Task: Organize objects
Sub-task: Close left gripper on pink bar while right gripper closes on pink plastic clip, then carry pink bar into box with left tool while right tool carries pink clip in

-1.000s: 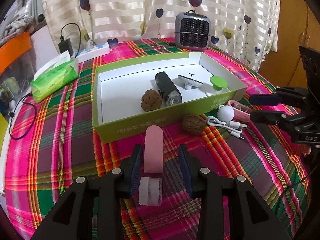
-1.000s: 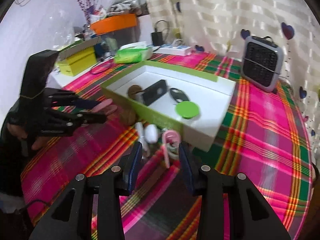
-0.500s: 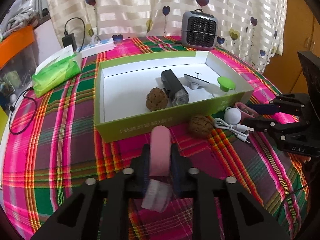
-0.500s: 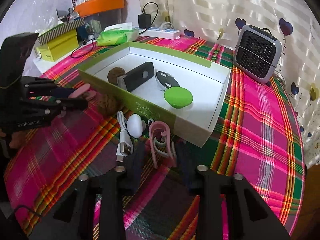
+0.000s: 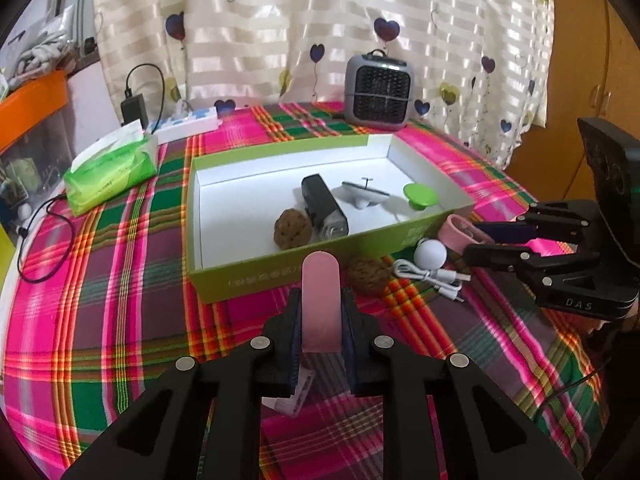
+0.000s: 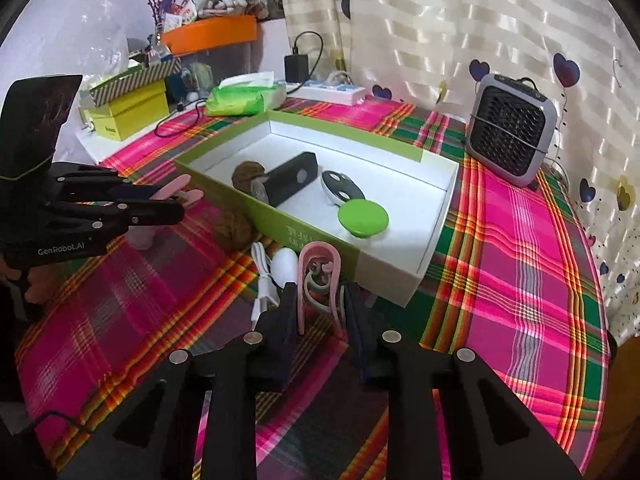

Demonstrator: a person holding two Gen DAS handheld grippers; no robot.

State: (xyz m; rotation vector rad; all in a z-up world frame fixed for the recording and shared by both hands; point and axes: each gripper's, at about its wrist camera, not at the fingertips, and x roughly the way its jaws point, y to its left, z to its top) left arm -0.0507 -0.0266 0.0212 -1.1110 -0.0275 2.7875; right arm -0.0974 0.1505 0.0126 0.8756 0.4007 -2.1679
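My left gripper point(image 5: 320, 320) is shut on a pink flat roller-like tool point(image 5: 320, 304) and holds it above the cloth, just short of the green box point(image 5: 280, 276). The box holds a walnut point(image 5: 292, 234), a black device point(image 5: 324, 210), a grey-and-white gadget point(image 5: 364, 194) and a green disc point(image 5: 420, 196). A second walnut point(image 5: 368, 274), a white ball with cable point(image 5: 430, 254) and a pink clip point(image 6: 320, 280) lie in front of the box. My right gripper point(image 6: 320, 312) has its fingers around the pink clip on the cloth.
A grey mini heater point(image 5: 378, 94) stands behind the box. A green tissue pack point(image 5: 110, 168), a power strip point(image 5: 188, 126) and a black cable point(image 5: 44, 240) lie at the left. Yellow boxes point(image 6: 128, 112) sit far left in the right wrist view.
My left gripper closed on the pink tool and lifted it off the cloth. My right gripper moved forward and narrowed around the pink clip.
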